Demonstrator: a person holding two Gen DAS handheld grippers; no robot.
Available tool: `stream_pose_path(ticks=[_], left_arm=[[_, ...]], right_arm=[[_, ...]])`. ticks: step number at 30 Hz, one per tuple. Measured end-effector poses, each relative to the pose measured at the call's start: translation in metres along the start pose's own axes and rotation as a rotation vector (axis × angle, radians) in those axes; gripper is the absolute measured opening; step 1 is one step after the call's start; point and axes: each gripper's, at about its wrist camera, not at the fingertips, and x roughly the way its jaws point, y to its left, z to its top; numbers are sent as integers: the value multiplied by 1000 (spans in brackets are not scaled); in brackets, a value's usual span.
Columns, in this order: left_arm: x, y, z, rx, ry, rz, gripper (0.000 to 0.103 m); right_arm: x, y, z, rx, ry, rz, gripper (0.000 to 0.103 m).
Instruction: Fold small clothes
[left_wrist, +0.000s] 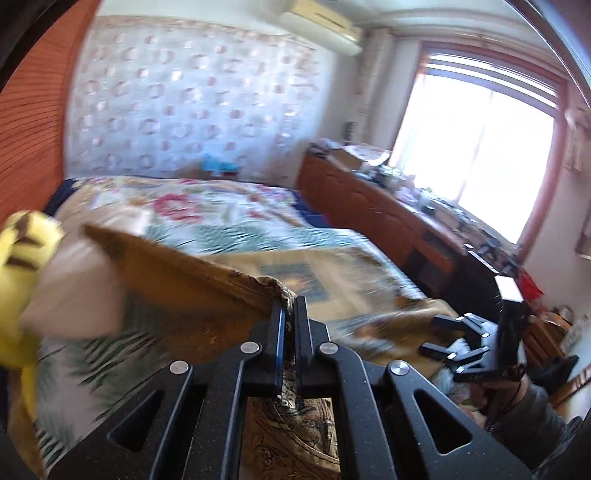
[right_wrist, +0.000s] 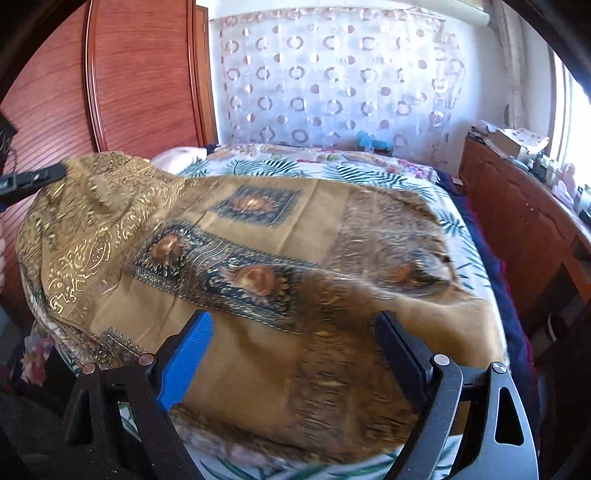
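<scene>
A brown cloth (right_wrist: 258, 236) with gold paisley and dark blue floral panels lies spread over the bed. My left gripper (left_wrist: 290, 306) is shut on one edge of the cloth (left_wrist: 177, 280) and holds that corner lifted off the bed. In the right wrist view the left gripper (right_wrist: 33, 181) shows at the far left, where the cloth rises into a peak. My right gripper (right_wrist: 291, 332) hovers open just above the near part of the cloth, with nothing pinched between its fingers. The left wrist view also shows the right gripper (left_wrist: 430, 334) low on the right, with a hand behind it.
The bed carries a white sheet with a leaf and flower print (right_wrist: 332, 166). A yellow plush toy (left_wrist: 22, 258) lies at the left. A wooden headboard (right_wrist: 140, 81) stands at the left, and a cluttered wooden dresser (right_wrist: 524, 206) runs along the right under a bright window (left_wrist: 480, 147).
</scene>
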Motion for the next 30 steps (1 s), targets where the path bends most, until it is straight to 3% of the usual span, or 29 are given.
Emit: stream_pose_path(ticks=[10, 14, 19, 20, 24, 30], left_arm=[[60, -94, 61, 146, 29, -168, 5], [76, -126, 67, 180, 52, -224, 5], [101, -139, 62, 211, 124, -225, 5], [105, -136, 59, 209, 147, -236, 7], [107, -129, 56, 208, 148, -233, 43], [101, -102, 58, 194, 136, -186, 66]], right_arm=[[-36, -38, -16, 71, -46, -54, 90], [-53, -48, -19, 95, -71, -82, 90], [-61, -56, -20, 123, -86, -109, 90], [-61, -58, -20, 125, -86, -112, 90], [-53, -57, -17, 133, -78, -120, 90], [-45, -56, -4, 137, -75, -111, 90]])
